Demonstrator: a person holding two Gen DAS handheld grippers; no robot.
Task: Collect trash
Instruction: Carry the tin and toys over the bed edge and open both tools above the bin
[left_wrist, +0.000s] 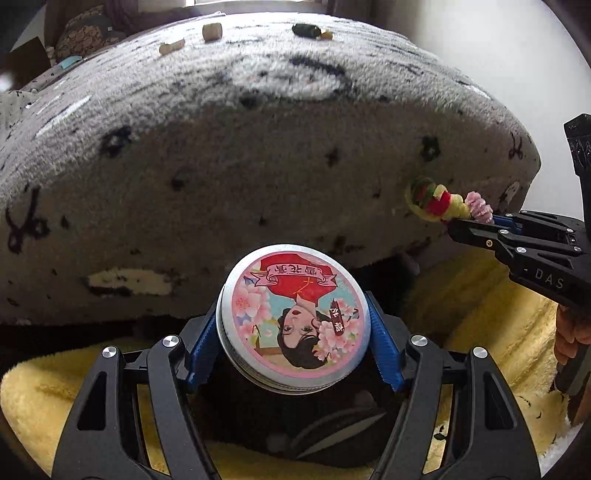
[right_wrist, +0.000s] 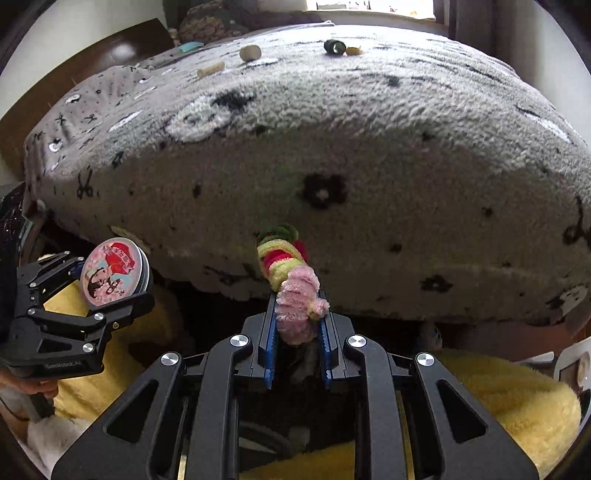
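My left gripper (left_wrist: 293, 325) is shut on a round metal tin (left_wrist: 293, 317) whose lid carries a pink and red picture of a woman; its blue pads press both sides. The same tin (right_wrist: 112, 272) shows at the left of the right wrist view, in the left gripper (right_wrist: 107, 291). My right gripper (right_wrist: 297, 325) is shut on a fuzzy bundle of pink, yellow, red and green pipe cleaners (right_wrist: 290, 269) that sticks out forward. This bundle (left_wrist: 443, 201) appears at the right of the left wrist view, in the right gripper (left_wrist: 469, 225). Both grippers hang over a yellow plush container (left_wrist: 491, 295).
A bed with a grey fleece blanket (right_wrist: 332, 147) fills the space ahead. At its far side lie a beige roll (right_wrist: 250, 52), a beige stick (right_wrist: 210, 69), a dark green ring (right_wrist: 335, 47) and a small yellow piece (right_wrist: 352, 50). A hand (left_wrist: 570, 336) holds the right gripper's handle.
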